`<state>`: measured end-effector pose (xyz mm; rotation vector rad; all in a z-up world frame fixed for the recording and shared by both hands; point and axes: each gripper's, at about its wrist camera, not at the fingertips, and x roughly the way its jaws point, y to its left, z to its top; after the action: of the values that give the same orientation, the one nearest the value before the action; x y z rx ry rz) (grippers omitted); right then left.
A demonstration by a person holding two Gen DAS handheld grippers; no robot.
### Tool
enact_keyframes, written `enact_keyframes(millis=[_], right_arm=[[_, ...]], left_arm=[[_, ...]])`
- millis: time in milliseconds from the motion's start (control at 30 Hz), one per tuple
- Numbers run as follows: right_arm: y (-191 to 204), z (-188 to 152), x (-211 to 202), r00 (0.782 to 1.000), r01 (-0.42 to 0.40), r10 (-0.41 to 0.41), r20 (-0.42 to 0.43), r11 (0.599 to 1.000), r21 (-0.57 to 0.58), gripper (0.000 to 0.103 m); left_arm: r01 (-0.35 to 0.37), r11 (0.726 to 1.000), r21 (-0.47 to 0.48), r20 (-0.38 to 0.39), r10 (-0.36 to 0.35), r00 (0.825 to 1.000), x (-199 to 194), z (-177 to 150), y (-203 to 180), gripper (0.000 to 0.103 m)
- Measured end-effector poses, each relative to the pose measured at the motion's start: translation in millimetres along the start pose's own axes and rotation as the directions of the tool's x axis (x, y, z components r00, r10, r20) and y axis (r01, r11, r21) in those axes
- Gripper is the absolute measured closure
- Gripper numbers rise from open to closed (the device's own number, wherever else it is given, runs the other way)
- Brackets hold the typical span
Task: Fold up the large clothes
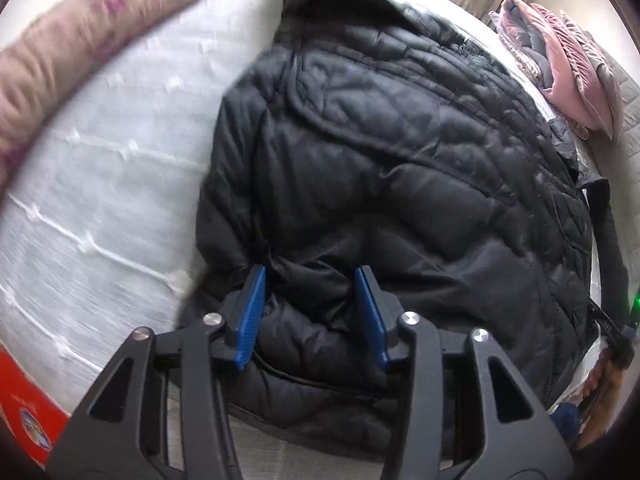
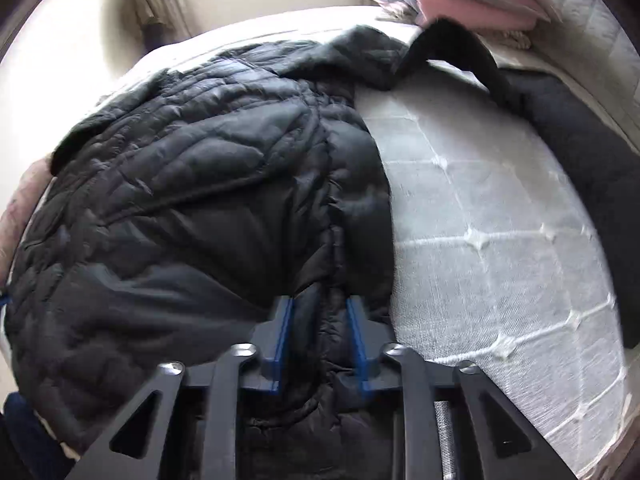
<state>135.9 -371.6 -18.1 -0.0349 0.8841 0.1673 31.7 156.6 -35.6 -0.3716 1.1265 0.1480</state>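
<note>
A big black puffy jacket [image 1: 400,152] lies spread out on the white quilted bed [image 1: 100,184], with its near edge right under both tongs. The left tongs [image 1: 310,312] are about half open, and a fat bunch of the jacket's bottom edge sits between the blue pads, which look pressed into it. The right tongs [image 2: 320,336] are nearly closed and pinch a thick seam of the jacket [image 2: 180,200] near its right edge, beside the bare bed [image 2: 500,240]. The jacket looks soft, squishy and light, but its shiny cloth is probably slippery, so a thin pinch could slide off. I think it is best to grab a thick seam or the hem, where there is more to hold. A pink blanket [image 1: 576,60] lies far off at the back, well apart from the jacket.
</note>
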Motion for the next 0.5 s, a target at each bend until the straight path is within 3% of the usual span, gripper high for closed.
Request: enact_keyframes(millis=[167, 267, 367, 467, 500], right_arm=[[-10, -5, -19, 1.000, 0.016, -0.017, 0.007, 0.998, 0.054, 0.095], [-14, -13, -23, 1.000, -0.022, 0.022, 0.004, 0.998, 0.053, 0.093], [-24, -12, -35, 0.994, -0.106, 0.105, 0.020, 0.991, 0.080, 0.086], [-57, 4, -51, 0.982, -0.172, 0.150, 0.117, 0.963, 0.206, 0.078], [-70, 13, -56, 0.976, -0.180, 0.143, 0.162, 0.951, 0.250, 0.063]], left_arm=[[-0.019, 0.999, 0.048, -0.039, 0.021, 0.999, 0, 0, -6, 0.056], [-0.033, 0.999, 0.003, -0.043, 0.034, 0.998, -8, 6, 4, 0.056], [-0.009, 0.998, -0.057, 0.021, 0.010, 1.000, -35, 17, 9, 0.056], [0.012, 0.998, -0.055, 0.104, -0.006, 0.995, -63, 29, -2, 0.054], [0.033, 0.998, -0.052, 0.120, -0.027, 0.992, -66, 34, -7, 0.052]])
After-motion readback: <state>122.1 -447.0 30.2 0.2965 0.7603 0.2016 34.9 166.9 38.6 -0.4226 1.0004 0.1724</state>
